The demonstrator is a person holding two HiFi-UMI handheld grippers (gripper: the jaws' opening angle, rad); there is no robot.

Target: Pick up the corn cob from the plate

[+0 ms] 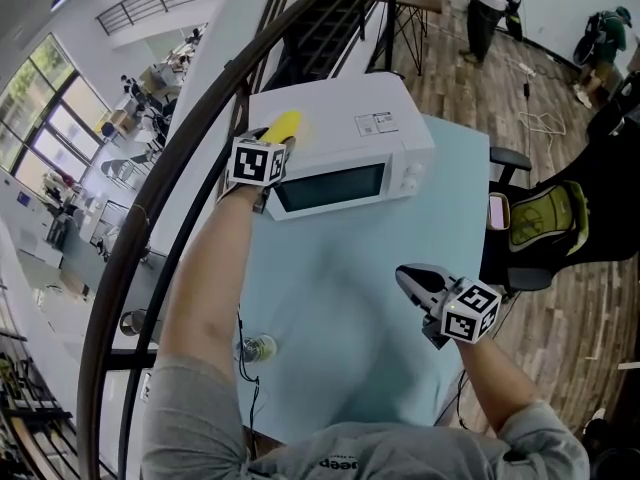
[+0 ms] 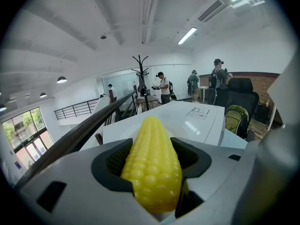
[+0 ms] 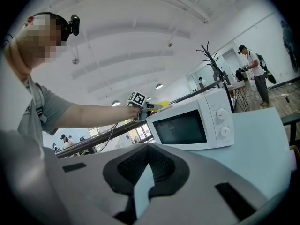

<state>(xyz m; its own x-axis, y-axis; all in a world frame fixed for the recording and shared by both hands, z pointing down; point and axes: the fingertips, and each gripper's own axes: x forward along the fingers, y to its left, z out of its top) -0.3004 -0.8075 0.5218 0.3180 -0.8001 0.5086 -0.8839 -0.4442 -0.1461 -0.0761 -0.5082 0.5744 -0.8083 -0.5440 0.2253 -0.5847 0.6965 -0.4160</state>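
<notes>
The white microwave (image 1: pixel 345 153) stands shut at the desk's far edge, its window dark. The left gripper (image 1: pixel 276 144) clenches the corn cob (image 2: pixel 152 165) over the microwave's top, near its left edge. The right gripper (image 1: pixel 412 280) hovers closed and empty above the pale-blue desk (image 1: pixel 340 318). Beyond it lie a wood floor (image 1: pixel 560 368) and a black railing (image 1: pixel 150 218).

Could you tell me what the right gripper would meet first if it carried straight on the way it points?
The right gripper would most likely reach the microwave first, near its front left corner, after passing over the table. Depth is hard to judge.
</notes>
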